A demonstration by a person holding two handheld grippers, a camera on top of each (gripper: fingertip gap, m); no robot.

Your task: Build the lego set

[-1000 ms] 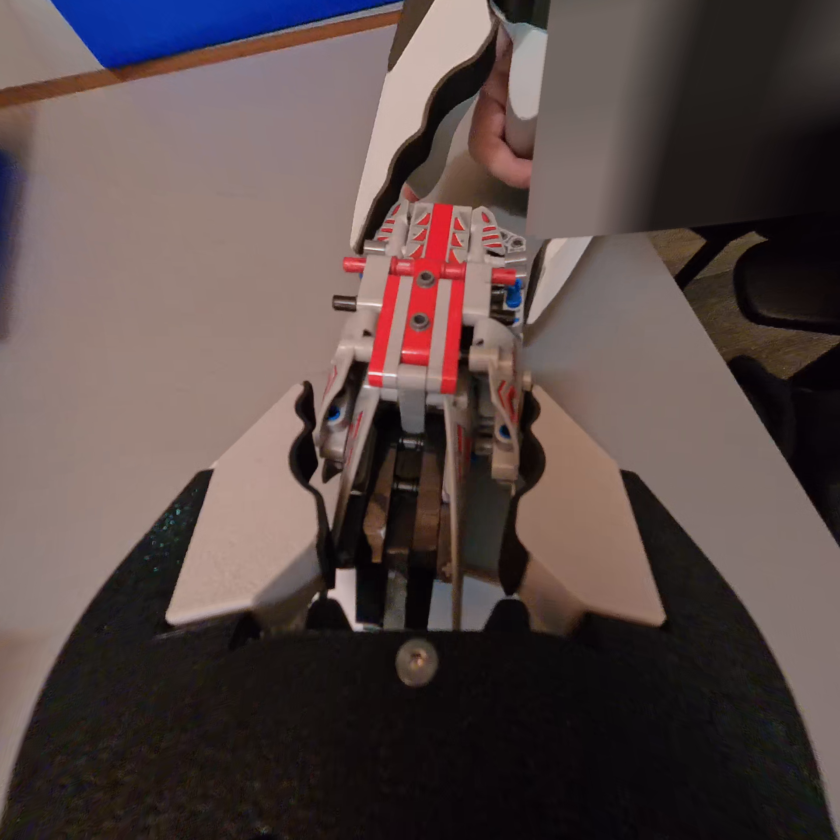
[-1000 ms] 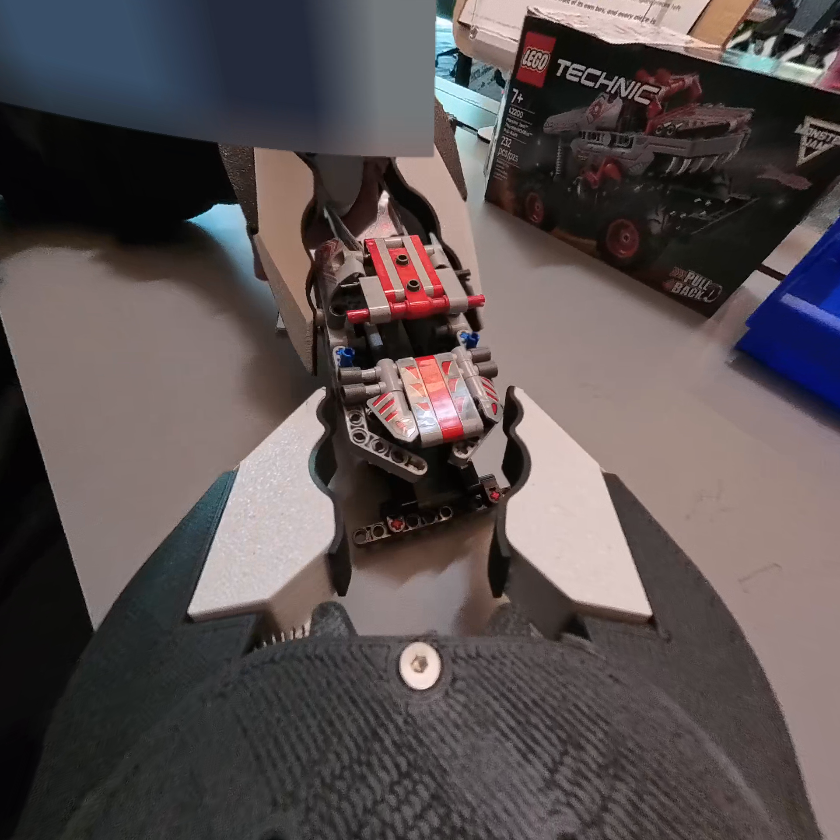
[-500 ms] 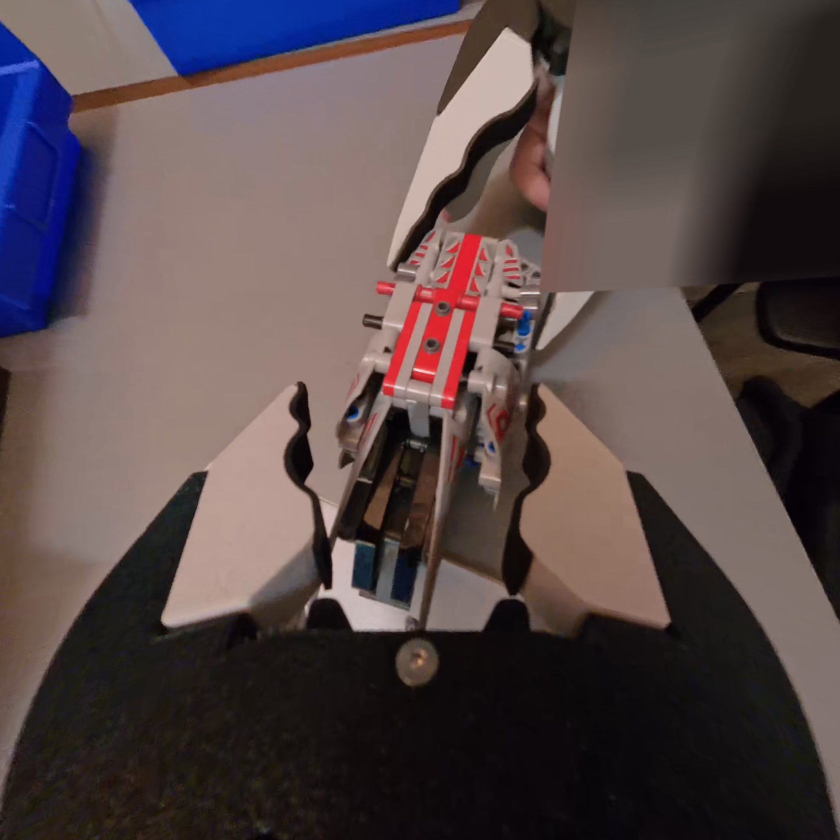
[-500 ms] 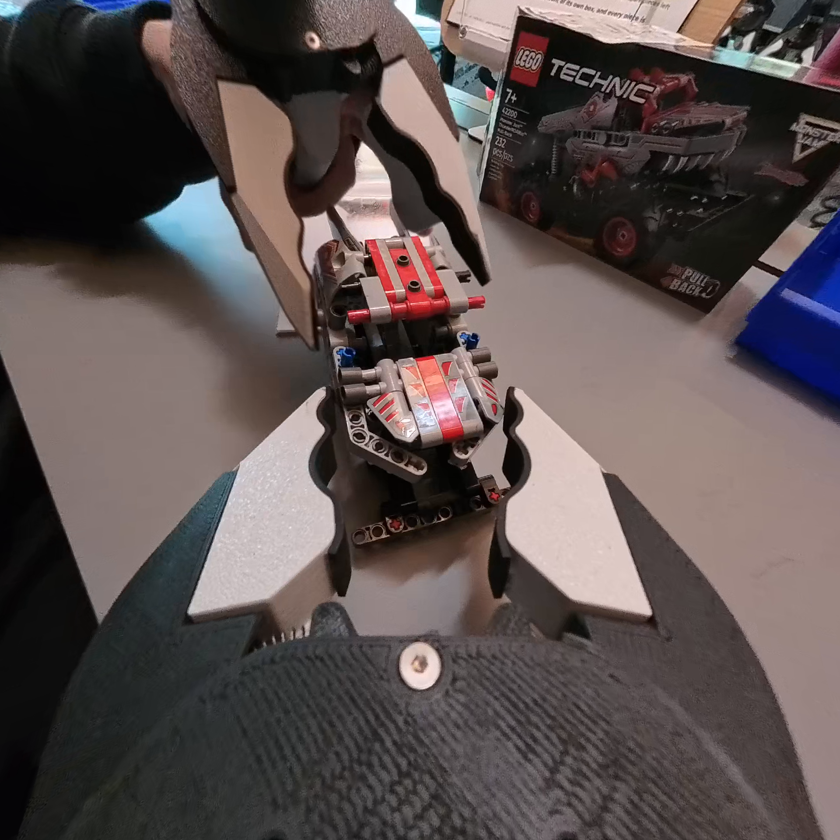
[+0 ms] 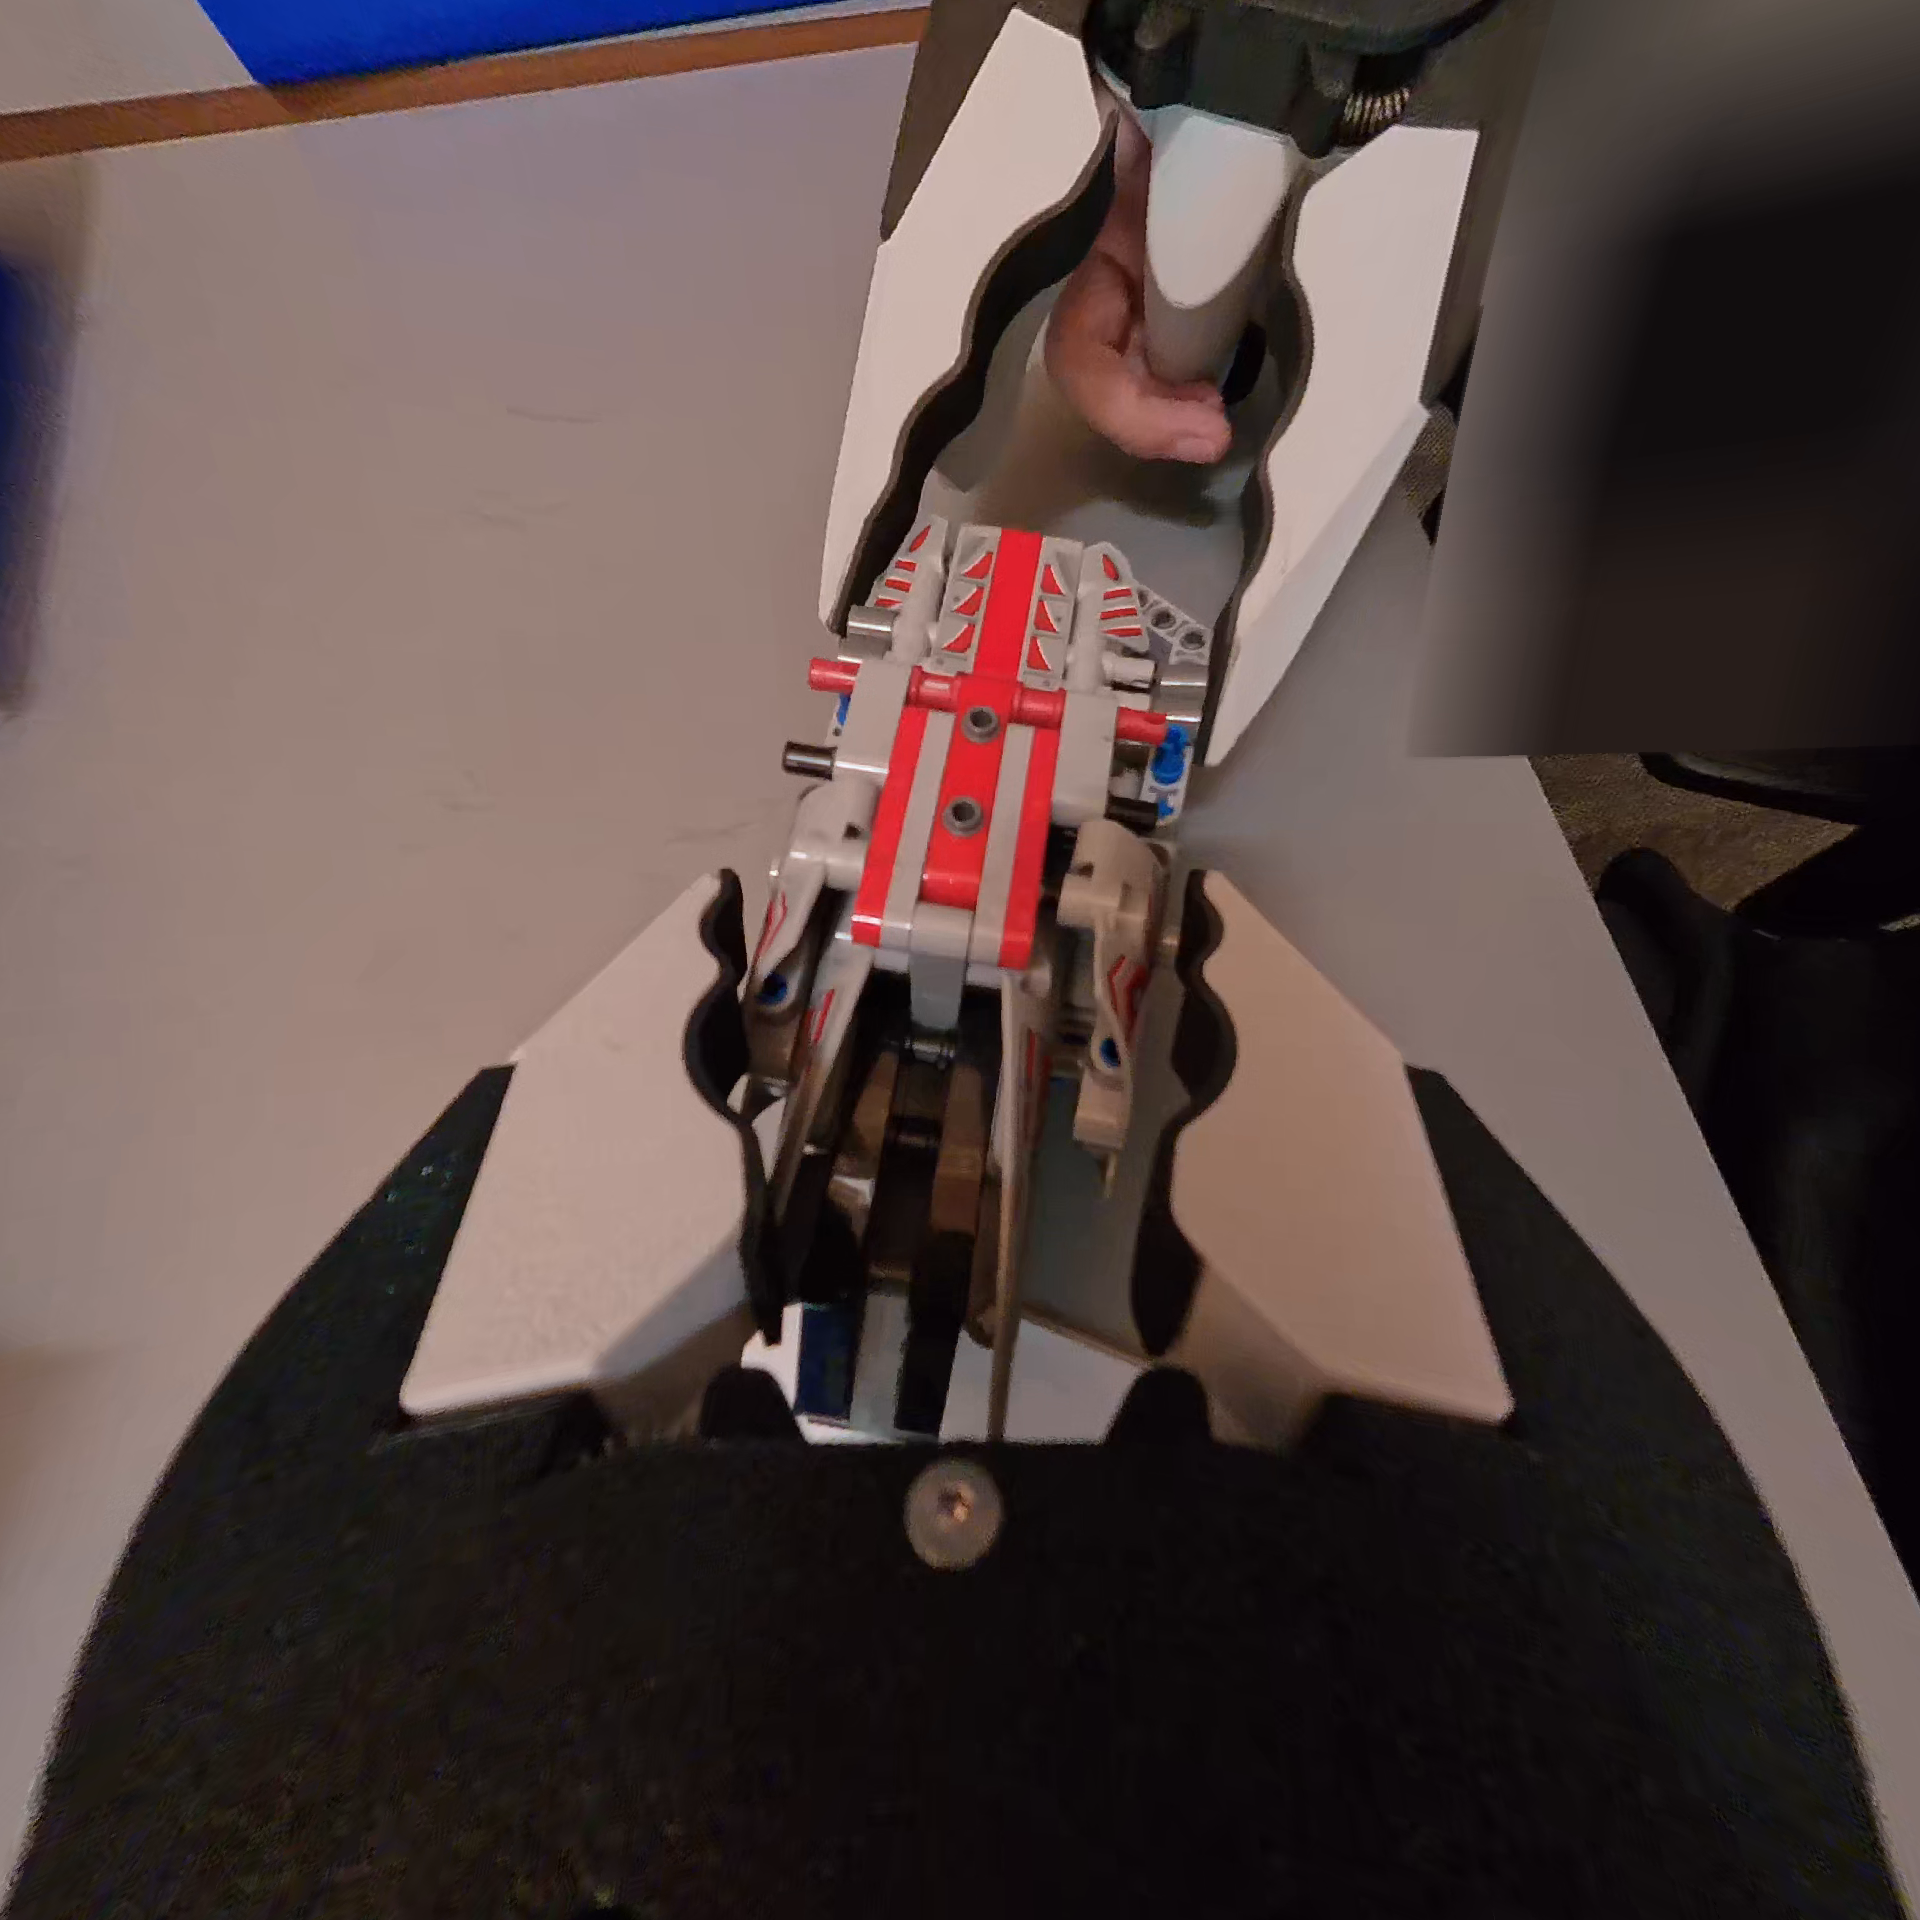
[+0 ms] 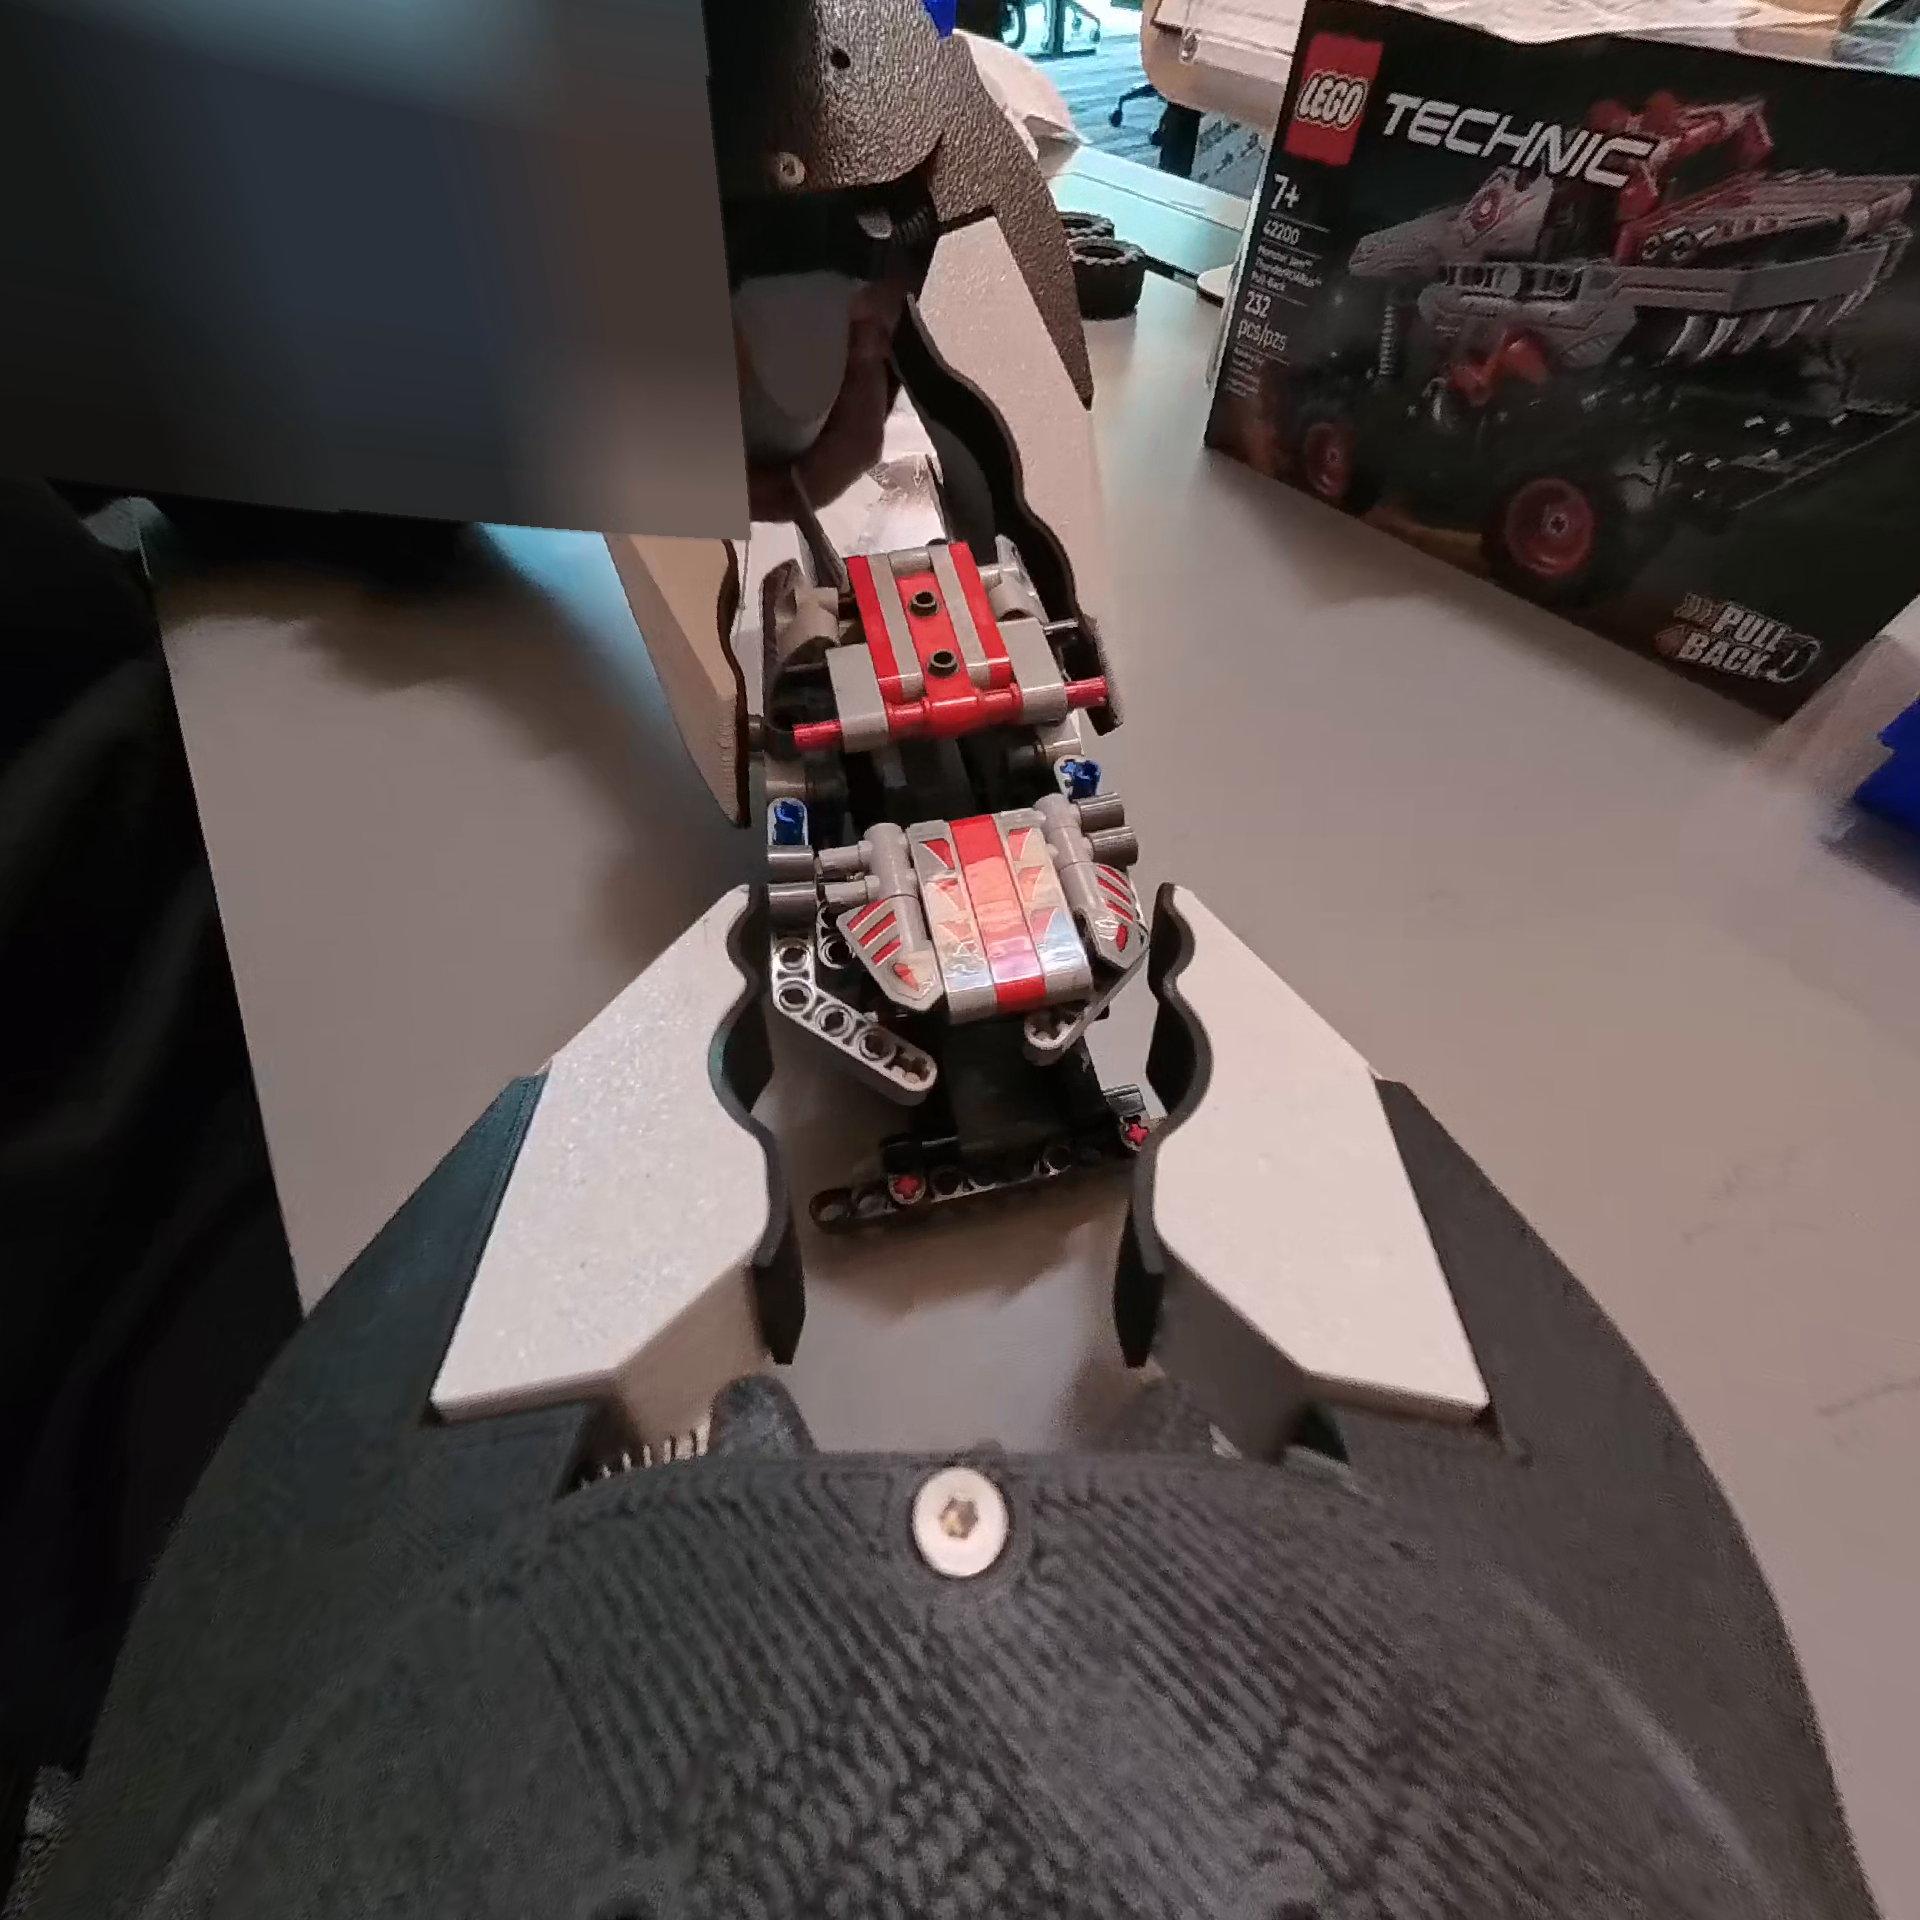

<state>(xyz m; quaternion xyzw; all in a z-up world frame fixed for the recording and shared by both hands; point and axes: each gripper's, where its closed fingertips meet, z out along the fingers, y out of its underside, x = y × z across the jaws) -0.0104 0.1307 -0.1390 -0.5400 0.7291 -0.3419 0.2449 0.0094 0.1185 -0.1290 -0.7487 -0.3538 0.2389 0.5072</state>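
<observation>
The left hand-held gripper has closed back onto the truck body; the right hand-held gripper grips its front, mid-frame.

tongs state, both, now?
Left tongs: shut on the model, rear end.
Right tongs: around its front, contact unclear.

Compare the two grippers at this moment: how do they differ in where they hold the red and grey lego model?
The left gripper closes around the tail of the lego model, beside the flat red-striped panel; the right gripper brackets the nose, beside the curved striped hood. In the right wrist view the left gripper comes steeply from above, while the right gripper lies low along the table. Both face each other along the model.
</observation>
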